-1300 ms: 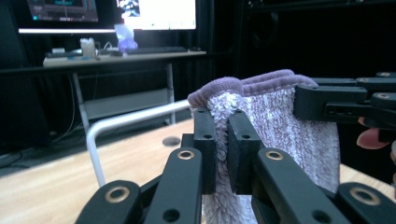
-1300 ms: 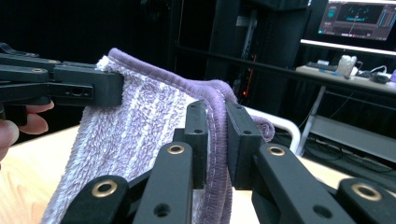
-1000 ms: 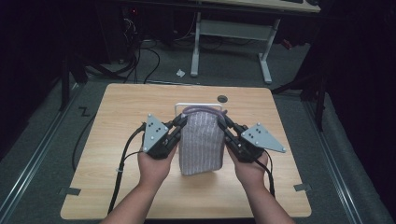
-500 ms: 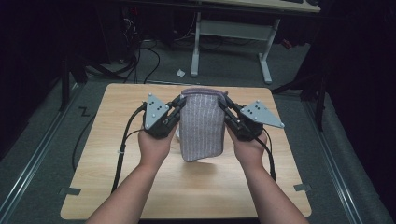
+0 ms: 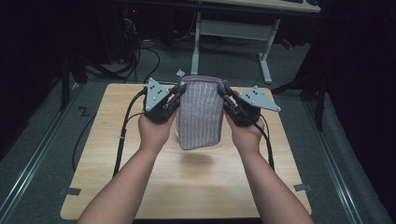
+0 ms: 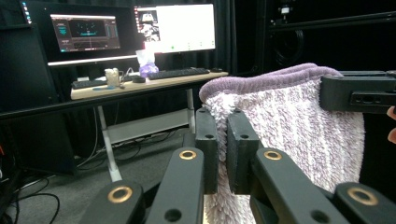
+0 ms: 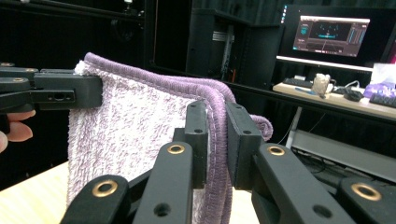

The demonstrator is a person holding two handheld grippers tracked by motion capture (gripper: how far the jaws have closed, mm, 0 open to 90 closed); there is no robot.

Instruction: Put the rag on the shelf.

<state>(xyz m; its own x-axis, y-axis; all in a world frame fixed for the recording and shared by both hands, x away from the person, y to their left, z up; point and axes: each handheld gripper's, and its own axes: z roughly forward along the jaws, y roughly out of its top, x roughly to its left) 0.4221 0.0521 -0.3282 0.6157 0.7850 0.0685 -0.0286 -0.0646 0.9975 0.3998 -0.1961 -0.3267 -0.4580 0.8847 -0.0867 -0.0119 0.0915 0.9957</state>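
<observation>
The towel (image 5: 201, 112), a purple terry cloth folded over itself, hangs in the air above the far half of the tabletop (image 5: 116, 186), with its lower edge clear of the wood and a soft shadow under it. The left hand-held gripper (image 5: 176, 93) is closed on the upper left corner, and in the left gripper view its jaws stand almost together with the fluffy pile pressed between them. The right hand-held gripper (image 5: 225, 95) is closed on the upper right corner, where the thick hem (image 7: 215, 100) runs between its jaws. The main risk seems to be a slip: each hold takes only a small bite near the edge, so a quick pull apart could draw a corner out, and the cloth would then swing down from the other side. The folded layers could also separate if only the outer layer is caught; the pictures do not show how many layers each jaw holds. The top edge is just over the far rim of the tabletop, so a move forward would carry the cloth past it. Toward the person the wood is bare and wide, which gives good room for lowering or spreading.
</observation>
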